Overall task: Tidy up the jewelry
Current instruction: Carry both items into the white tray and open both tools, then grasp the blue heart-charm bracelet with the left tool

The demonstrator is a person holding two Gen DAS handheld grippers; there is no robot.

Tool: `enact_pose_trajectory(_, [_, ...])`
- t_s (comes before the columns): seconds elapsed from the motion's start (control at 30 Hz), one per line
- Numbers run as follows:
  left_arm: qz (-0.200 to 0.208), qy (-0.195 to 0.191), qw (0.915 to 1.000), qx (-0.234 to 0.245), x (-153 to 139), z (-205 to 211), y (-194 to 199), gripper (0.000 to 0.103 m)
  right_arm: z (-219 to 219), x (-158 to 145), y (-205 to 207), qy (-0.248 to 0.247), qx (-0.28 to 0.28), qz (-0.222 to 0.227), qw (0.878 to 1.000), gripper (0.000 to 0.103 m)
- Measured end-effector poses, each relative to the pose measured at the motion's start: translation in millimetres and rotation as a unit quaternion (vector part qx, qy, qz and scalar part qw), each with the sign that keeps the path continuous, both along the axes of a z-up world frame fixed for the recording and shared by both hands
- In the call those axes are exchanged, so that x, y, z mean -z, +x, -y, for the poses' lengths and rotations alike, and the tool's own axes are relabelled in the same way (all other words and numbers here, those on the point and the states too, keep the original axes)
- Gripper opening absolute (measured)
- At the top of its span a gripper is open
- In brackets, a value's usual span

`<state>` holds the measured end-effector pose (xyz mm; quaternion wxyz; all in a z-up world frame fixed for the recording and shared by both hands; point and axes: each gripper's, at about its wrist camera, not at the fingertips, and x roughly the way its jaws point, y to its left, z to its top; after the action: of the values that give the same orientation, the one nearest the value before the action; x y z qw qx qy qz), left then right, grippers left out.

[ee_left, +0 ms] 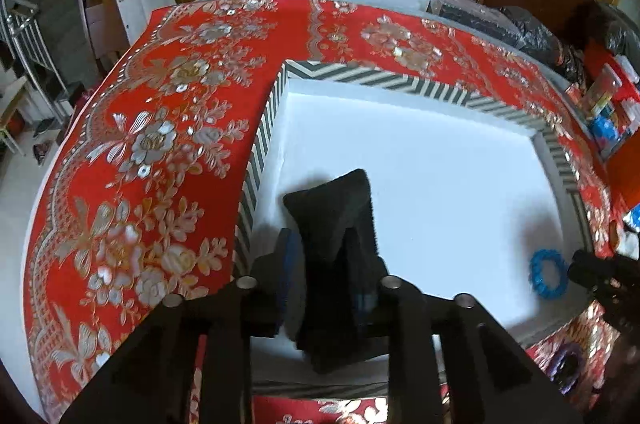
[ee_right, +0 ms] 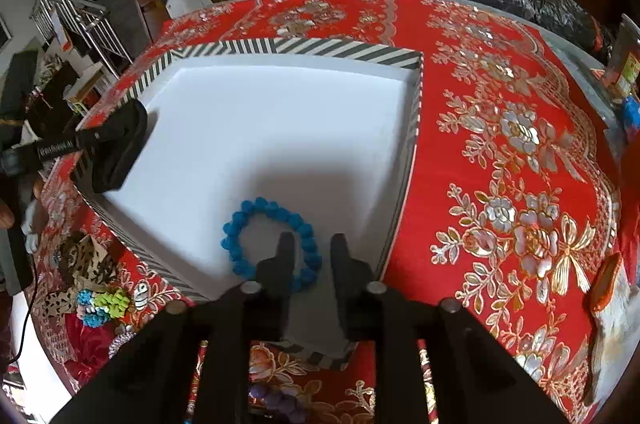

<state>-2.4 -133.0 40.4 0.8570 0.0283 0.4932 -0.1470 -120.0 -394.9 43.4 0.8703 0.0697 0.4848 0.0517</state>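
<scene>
A white-floored tray with a black-and-white striped rim (ee_left: 360,71) (ee_right: 304,48) sits on the red floral tablecloth. A black cushion (ee_left: 340,199) (ee_right: 120,143) leans on the tray floor at its left wall, between the fingers of my left gripper (ee_left: 320,244) (ee_right: 96,139), whose jaws stand apart and do not visibly pinch it. A blue bead bracelet (ee_right: 240,220) (ee_left: 544,274) lies flat on the tray floor. My right gripper (ee_right: 313,244) (ee_left: 592,272) hovers over it, open, one finger above the ring's inside and one outside, with the ring's right side in the gap.
Loose jewelry lies on the cloth in front of the tray: green and blue bead bracelets (ee_right: 104,304), a leopard-print pouch (ee_right: 84,256), purple beads (ee_right: 276,400) (ee_left: 566,364). An orange-rimmed object (ee_right: 608,284) is at the right. Boxes, bags and chairs stand behind the table.
</scene>
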Motion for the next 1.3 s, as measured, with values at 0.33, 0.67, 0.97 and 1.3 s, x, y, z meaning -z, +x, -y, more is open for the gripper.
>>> enact_pose_trajectory(0.33, [0.029,0.024,0.9993,0.007,-12.9,-0.2,-21.0,0.026,4.6,-9.3,-12.6,0.007,0.008,0.018,1.0,0.041])
enact_pose_trajectory(0.67, [0.076,0.016,0.997,0.004,-54.0,-7.2,-49.3,0.028,-13.2,-42.7,-34.3,0.025,0.007,0.052,0.998,0.057])
enact_pose_trajectory(0.97, [0.062,-0.036,0.9974,-0.003,-79.1,-34.0,-90.8,0.028,-35.6,-65.5,-74.5,0.008,-0.014,0.068,0.998,0.061])
enact_pose_trajectory(1.3, [0.039,-0.049,0.998,0.0,-74.0,-58.0,-142.4,0.028,-52.6,-67.8,-109.9,0.031,-0.03,0.071,0.997,0.063])
